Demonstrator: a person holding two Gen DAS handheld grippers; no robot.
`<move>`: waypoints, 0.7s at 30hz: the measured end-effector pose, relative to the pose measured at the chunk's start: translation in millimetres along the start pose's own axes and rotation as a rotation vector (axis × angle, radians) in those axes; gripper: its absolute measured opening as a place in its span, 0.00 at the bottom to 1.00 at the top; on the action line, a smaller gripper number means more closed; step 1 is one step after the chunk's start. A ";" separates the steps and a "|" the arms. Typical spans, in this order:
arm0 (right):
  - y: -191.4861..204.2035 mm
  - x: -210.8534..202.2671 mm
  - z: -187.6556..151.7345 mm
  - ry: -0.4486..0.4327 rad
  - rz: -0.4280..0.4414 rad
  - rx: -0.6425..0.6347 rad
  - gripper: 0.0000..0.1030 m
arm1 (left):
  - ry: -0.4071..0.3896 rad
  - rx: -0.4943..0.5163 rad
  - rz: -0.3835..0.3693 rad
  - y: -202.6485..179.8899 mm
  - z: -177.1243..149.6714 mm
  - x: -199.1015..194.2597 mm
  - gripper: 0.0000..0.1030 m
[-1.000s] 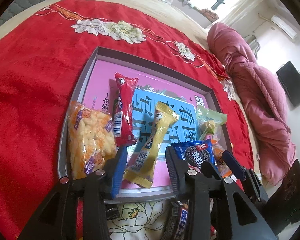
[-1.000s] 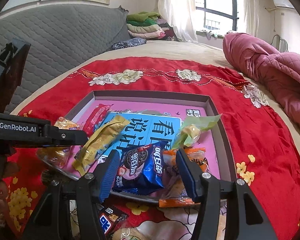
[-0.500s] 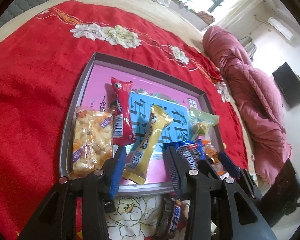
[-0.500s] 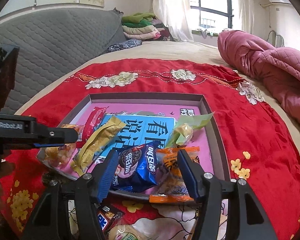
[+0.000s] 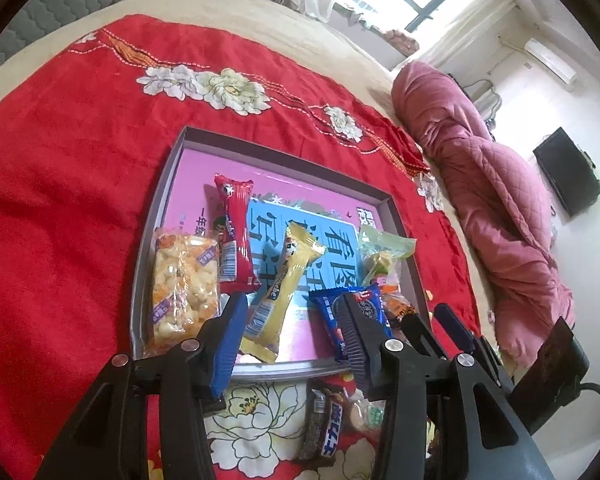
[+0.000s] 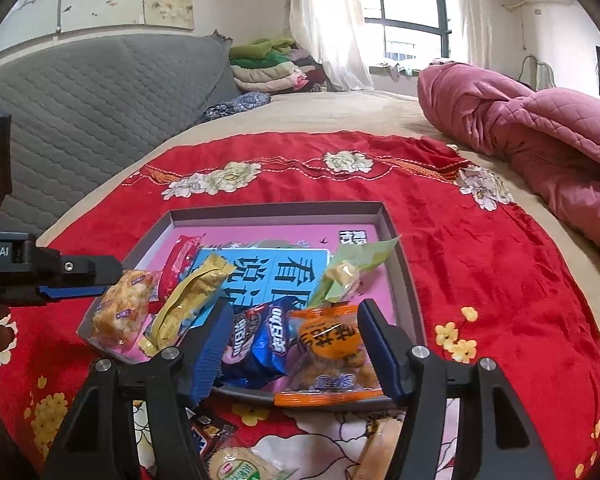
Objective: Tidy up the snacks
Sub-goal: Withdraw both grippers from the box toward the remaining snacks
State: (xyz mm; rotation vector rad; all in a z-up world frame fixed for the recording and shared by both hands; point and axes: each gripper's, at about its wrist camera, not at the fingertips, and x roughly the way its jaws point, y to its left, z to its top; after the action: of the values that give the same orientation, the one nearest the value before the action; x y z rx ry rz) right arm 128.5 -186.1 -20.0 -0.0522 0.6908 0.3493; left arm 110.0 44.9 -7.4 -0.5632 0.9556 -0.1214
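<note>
A grey-rimmed tray [image 5: 150, 240] with a pink and blue printed floor lies on the red cloth. In it lie a puffed-snack bag [image 5: 184, 284], a red bar [image 5: 234, 236], a yellow bar [image 5: 288, 280], a blue cookie pack [image 6: 260, 344], an orange pack [image 6: 332, 344] and a green pack [image 6: 352, 268]. My left gripper [image 5: 292, 344] hovers over the tray's near edge with its jaws opening; the yellow bar lies between them, untouched. My right gripper [image 6: 294, 350] is opening too, with the blue and orange packs lying loose between its fingers.
Loose snacks lie on the cloth in front of the tray: a dark bar [image 5: 324, 420] and a round biscuit pack [image 6: 236, 468]. A pink quilt [image 6: 540, 136] is heaped at the right, and a grey padded headboard [image 6: 100, 92] stands at the back left.
Both grippers have drawn back and up a little from the tray, and their jaws have widened. The snacks have stayed where they lay.
</note>
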 end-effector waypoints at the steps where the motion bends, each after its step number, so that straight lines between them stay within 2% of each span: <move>1: -0.8 -0.8 0.5 -0.001 -0.001 0.003 0.62 | 0.000 0.001 0.000 -0.3 -0.2 -1.2 0.47; 17: -11.7 -27.4 9.9 -0.060 0.003 0.036 0.70 | -0.029 0.016 0.038 2.7 0.0 -24.5 0.52; 21: -13.9 -35.0 10.3 -0.079 0.006 0.044 0.77 | -0.034 0.015 0.051 6.0 -0.4 -30.3 0.52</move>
State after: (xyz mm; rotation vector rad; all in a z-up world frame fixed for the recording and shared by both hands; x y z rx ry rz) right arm 114.4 -207.9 9.1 0.0058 0.6205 0.3396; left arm 91.1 60.2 11.7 -0.5256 0.9347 -0.0730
